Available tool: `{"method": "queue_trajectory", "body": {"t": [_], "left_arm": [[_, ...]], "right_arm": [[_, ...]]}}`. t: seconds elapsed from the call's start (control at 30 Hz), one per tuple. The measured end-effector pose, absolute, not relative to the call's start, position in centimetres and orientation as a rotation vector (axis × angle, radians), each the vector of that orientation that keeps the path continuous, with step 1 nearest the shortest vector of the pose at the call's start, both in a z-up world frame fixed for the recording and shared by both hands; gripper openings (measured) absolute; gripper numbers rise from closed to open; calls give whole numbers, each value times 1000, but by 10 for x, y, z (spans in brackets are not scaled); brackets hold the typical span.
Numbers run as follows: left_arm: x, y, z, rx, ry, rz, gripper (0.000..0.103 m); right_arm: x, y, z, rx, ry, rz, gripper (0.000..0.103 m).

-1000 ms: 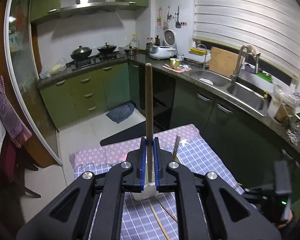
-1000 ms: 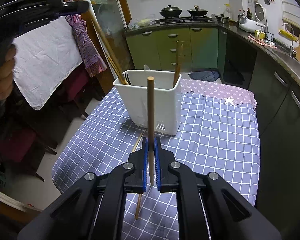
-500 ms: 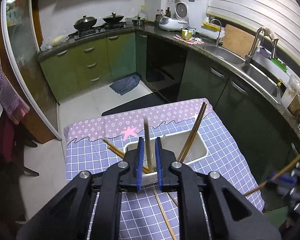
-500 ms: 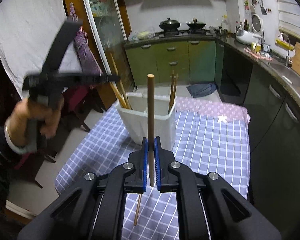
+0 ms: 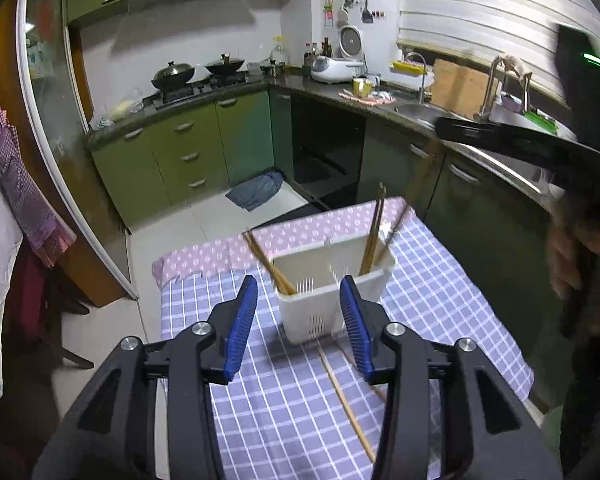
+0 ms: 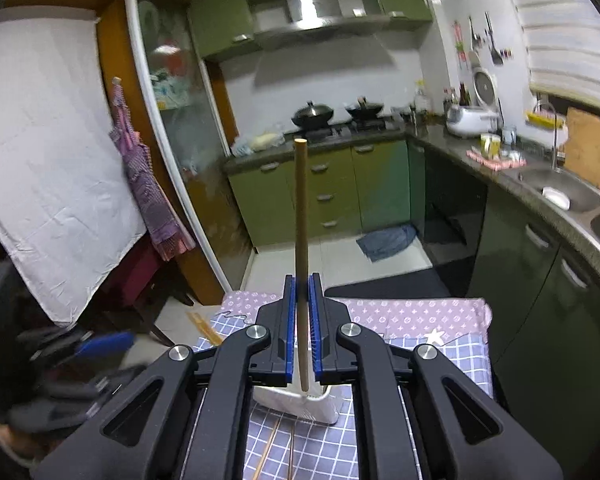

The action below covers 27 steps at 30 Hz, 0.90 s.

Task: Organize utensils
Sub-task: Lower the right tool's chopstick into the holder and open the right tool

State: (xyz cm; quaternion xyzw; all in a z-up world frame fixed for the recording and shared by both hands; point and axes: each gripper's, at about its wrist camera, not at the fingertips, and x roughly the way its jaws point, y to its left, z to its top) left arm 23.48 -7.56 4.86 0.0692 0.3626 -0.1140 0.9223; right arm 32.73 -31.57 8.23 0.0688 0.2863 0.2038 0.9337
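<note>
Now, left gripper (image 5: 299, 322): jaws opening, nothing between them, above the white caddy (image 5: 334, 280).
Right gripper (image 6: 302, 330): clamped on an upright chopstick (image 6: 301, 216).

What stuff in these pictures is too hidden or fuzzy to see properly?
- Left wrist view: the right tongs are blurred and partly cut off by the right edge.
- Right wrist view: the white holder is mostly hidden behind the right tongs, so its contents can't be seen.
- Right wrist view: the left tongs are a blur at the lower left.
</note>
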Motion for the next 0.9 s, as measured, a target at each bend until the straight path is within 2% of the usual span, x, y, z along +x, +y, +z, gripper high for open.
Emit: {"method": "queue_trajectory", "body": {"t": [0.27,0.4,0.5,0.63,0.9], "left_arm": [[230,-63,0,98,928,-258,43],[235,-69,-31,98,1027,-265,43],[238,-77,-53,108,1090,-271,43],[245,-91,-83,88,1199,-290,43],[270,-109,-144,42,1398,-202,43]], "right_arm": [[360,-284,21,82,738,406,8],[351,-286,24,65,720,402,14],[330,-295,35,49,679,410,15],[298,-307,31,14,680,421,23],[281,-333,-55,-33,881,386,23]]}}
